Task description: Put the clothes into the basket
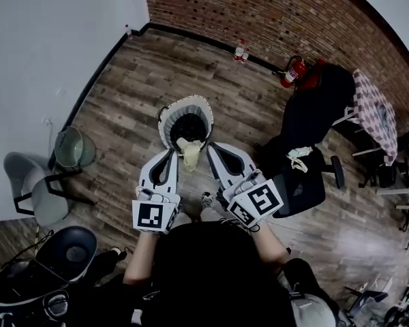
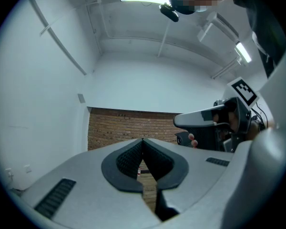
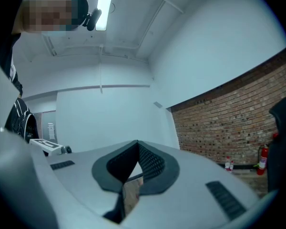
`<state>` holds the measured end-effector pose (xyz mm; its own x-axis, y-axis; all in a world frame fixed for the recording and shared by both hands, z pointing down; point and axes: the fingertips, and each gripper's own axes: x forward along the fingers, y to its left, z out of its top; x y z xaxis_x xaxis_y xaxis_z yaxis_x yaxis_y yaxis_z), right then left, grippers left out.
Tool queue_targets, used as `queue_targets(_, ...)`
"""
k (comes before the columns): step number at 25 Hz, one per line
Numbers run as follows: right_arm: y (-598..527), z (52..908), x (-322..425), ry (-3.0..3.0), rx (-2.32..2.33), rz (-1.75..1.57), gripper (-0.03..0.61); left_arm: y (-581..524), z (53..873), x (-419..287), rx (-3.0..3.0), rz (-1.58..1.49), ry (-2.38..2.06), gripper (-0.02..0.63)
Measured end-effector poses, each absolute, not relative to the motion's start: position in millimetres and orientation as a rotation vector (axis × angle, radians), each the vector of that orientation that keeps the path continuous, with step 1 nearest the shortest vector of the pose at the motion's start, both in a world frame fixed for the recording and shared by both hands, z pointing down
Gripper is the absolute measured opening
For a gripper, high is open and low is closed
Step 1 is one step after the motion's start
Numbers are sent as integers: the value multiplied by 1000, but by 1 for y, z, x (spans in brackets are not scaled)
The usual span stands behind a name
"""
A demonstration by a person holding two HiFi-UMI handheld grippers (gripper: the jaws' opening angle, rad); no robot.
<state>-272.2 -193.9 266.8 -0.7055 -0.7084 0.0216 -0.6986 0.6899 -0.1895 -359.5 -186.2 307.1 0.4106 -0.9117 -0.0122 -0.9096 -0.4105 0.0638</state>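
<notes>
We record the cloth [image 1: 190,154] pinched in the closed right fingers [image 1: 217,154], hanging over the basket's [image 1: 167,118] near rim; left fingers [image 1: 161,169] closed, empty.

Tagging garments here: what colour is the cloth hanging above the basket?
The cloth is pale cream-yellow; the head view shows it best.

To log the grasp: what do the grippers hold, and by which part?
The right gripper pinches the cloth by its top, over the basket. The left gripper is shut on nothing.
</notes>
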Motion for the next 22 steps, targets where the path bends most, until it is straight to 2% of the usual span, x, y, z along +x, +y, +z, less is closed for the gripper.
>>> queue_targets(22, -211, 265, -277, 2843, -1205, -275, 8, -188, 313, -382, 2553, -62, -1722, 12)
